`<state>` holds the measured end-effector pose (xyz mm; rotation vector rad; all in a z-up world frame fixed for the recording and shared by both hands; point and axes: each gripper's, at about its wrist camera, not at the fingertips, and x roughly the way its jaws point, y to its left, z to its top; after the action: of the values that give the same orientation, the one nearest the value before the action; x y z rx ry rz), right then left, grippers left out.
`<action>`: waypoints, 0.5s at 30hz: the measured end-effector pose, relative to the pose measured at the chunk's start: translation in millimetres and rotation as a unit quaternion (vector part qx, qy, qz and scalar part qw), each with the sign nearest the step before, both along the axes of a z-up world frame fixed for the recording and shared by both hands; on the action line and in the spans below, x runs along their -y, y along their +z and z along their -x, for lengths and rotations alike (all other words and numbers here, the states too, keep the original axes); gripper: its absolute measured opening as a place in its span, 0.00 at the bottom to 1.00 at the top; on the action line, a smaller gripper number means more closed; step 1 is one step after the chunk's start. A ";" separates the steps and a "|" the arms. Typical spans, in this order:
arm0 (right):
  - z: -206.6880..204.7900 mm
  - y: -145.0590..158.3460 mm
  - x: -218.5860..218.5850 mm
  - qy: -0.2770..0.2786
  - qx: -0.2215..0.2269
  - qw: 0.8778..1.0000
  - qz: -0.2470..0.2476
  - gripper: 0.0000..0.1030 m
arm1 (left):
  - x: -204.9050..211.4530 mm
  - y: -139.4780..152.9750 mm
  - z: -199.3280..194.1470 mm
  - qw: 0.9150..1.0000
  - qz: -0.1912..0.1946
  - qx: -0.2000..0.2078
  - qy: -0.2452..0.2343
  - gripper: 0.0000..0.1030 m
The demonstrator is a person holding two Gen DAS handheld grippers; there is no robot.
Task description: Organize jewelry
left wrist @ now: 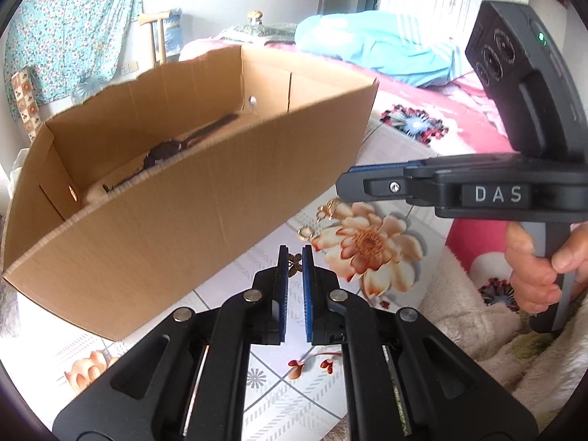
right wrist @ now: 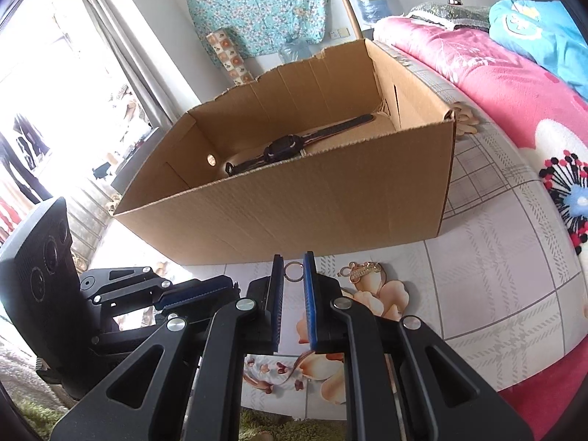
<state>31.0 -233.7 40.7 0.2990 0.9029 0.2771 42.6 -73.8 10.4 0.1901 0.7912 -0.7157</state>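
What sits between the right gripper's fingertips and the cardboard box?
In the right wrist view, only a small ring at the right gripper tips, then bare floral sheet up to the cardboard box.

i'm working on a bed with a floral sheet (right wrist: 496, 294) and pink blanket (right wrist: 477, 70); a teal flowered cloth (right wrist: 257, 7) hangs on the white wall, grey curtains (right wrist: 121, 55) frame a bright window (right wrist: 44, 92), a wooden chair (right wrist: 345, 3) behind
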 end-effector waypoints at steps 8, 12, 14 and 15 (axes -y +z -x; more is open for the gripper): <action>4.1 54.2 6.8 0.020 0.060 0.998 0.004 0.11 | -15.4 61.0 -2.3 0.995 0.089 0.023 -0.039 0.06; -18.6 74.8 11.7 0.037 0.080 0.996 0.005 0.11 | -17.7 84.2 -20.1 0.992 0.122 0.019 -0.040 0.06; -38.1 79.8 13.8 0.049 0.078 0.996 0.003 0.11 | -15.5 87.7 -36.2 0.992 0.122 0.004 -0.026 0.06; -48.1 81.1 13.9 0.053 0.075 0.996 0.004 0.11 | -14.2 88.2 -44.8 0.993 0.118 -0.004 -0.020 0.06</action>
<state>79.1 -247.6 121.7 0.2203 0.7731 0.3892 87.4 -59.7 98.6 -0.0111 0.7057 -0.8412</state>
